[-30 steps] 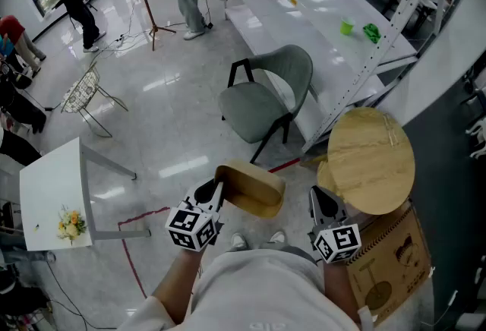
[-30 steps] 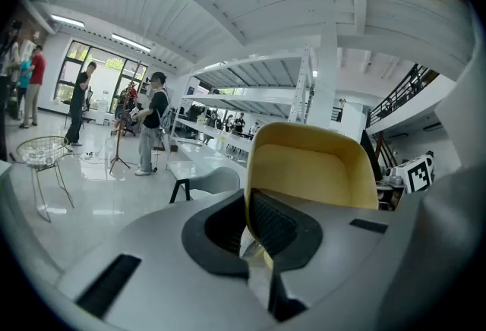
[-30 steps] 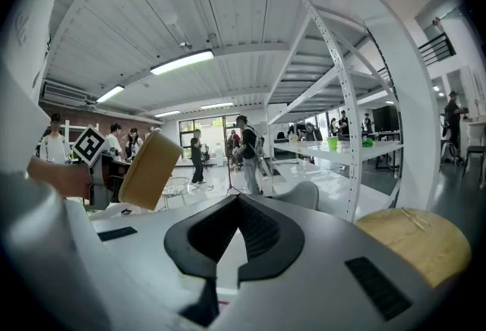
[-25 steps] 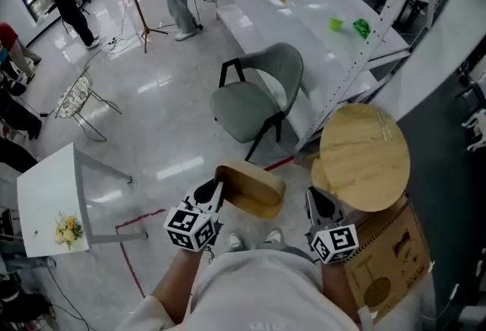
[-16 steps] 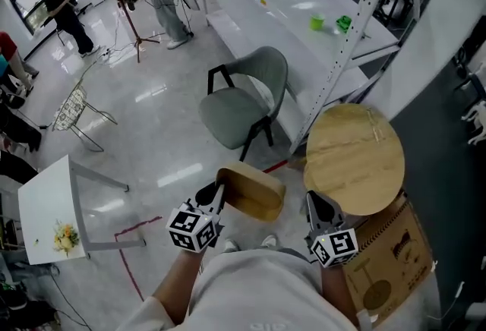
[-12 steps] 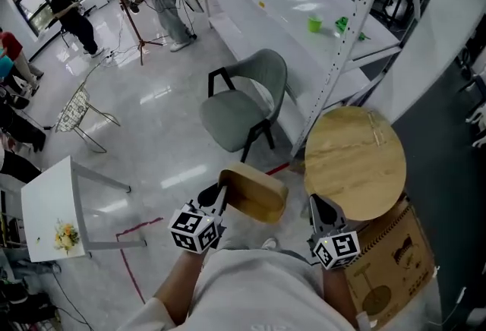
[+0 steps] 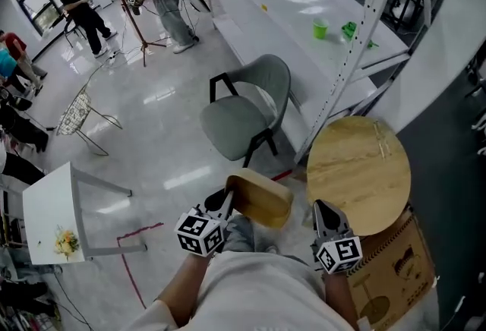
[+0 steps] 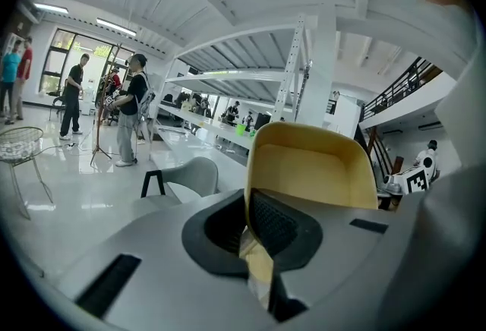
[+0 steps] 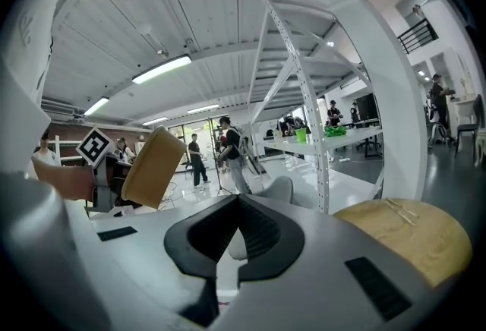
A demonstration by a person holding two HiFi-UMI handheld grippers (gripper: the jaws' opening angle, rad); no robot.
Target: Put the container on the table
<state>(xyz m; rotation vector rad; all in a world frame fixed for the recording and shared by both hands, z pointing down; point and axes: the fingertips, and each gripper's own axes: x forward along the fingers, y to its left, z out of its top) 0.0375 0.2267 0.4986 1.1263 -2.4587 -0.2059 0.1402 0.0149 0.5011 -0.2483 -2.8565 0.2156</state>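
The container (image 7: 262, 199) hangs in the air, tipped on its side, just left of the round wooden table (image 7: 357, 170); its long axis runs across from the left gripper (image 7: 225, 198) toward the right gripper (image 7: 323, 209), with its hollow facing the left gripper; the left jaws are clamped on its rim; the right jaws are closed on nothing; compared with a second ago, the container is nearer the table's edge; one container, one round table, one grey chair (image 7: 247, 113), two grippers.
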